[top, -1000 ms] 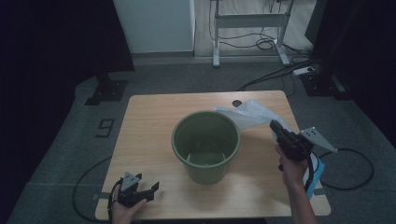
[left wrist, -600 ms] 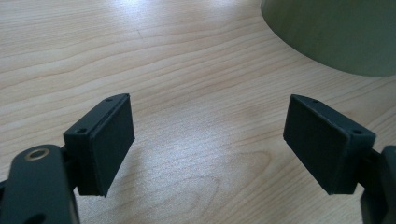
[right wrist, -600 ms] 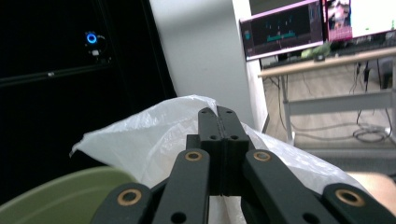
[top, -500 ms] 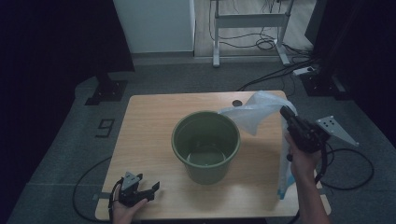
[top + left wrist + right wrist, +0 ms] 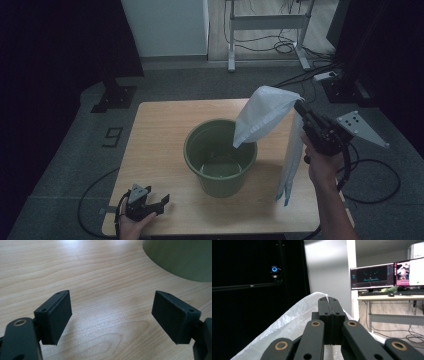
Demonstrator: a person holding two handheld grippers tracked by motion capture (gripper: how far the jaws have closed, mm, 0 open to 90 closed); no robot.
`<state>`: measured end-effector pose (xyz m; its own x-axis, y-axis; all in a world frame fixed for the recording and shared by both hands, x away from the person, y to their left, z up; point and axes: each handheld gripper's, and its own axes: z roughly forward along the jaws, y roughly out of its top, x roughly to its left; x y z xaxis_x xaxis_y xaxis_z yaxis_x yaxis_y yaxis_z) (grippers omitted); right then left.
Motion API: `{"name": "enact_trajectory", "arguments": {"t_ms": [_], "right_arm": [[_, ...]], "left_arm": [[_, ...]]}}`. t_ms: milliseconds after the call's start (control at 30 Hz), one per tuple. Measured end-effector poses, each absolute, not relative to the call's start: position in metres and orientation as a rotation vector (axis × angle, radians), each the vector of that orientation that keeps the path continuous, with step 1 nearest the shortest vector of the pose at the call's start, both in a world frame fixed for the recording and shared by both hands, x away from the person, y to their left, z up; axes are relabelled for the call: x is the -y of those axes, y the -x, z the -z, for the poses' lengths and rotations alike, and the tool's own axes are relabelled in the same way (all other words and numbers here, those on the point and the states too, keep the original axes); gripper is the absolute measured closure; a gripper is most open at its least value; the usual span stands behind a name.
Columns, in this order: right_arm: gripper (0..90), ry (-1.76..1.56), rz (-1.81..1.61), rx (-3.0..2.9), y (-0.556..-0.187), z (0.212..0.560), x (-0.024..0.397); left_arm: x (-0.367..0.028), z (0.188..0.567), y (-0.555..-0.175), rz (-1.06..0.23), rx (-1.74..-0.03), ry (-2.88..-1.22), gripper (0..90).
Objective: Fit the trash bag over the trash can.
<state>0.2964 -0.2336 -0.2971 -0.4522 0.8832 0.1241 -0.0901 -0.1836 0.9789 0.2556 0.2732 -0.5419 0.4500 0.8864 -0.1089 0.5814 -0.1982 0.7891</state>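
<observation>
A green bucket (image 5: 220,155) stands upright in the middle of the wooden table (image 5: 155,135). My right gripper (image 5: 299,107) is raised above the table's right side, shut on a thin white plastic bag (image 5: 262,120). The bag drapes from the jaws, one fold hanging over the bucket's right rim, another strip (image 5: 289,170) trailing down to the table. In the right gripper view the jaws meet tightly with the white bag (image 5: 294,322) spread beneath them. My left gripper (image 5: 150,205) rests at the table's front left, open, with bare wood between its pads (image 5: 58,315). The bucket wall (image 5: 180,257) shows ahead of it.
A desk frame with cables (image 5: 270,30) and a power strip (image 5: 325,76) lie on the floor beyond the table. Dark curtains flank both sides. Monitors on a desk (image 5: 387,275) show in the right gripper view. The table's left half is bare wood.
My right gripper has risen with the white bag, lifting it off the table so it now hangs beside and over the bucket's rim. The left gripper has stayed still.
</observation>
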Motion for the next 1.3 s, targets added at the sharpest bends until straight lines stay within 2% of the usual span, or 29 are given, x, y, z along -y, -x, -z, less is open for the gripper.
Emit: {"name": "enact_trajectory", "arguments": {"t_ms": [233, 767, 967, 1300], "right_arm": [[89.2, -0.947, -1.733, -1.393, -0.295, 0.298, 0.218], [89.2, -0.843, -1.733, -1.414, -0.286, 0.262, 0.195], [89.2, -0.862, -1.722, -1.445, -0.290, 0.275, 0.190], [89.2, -0.889, -1.696, -1.544, -0.295, 0.324, 0.170]], "left_arm": [[-0.274, 0.542, -0.255, -0.479, -1.240, -1.890, 16.3], [-0.275, 0.542, -0.256, -0.478, -1.242, -1.891, 16.3], [-0.275, 0.542, -0.255, -0.479, -1.243, -1.892, 16.3], [-0.276, 0.542, -0.255, -0.479, -1.243, -1.892, 16.3]]}}
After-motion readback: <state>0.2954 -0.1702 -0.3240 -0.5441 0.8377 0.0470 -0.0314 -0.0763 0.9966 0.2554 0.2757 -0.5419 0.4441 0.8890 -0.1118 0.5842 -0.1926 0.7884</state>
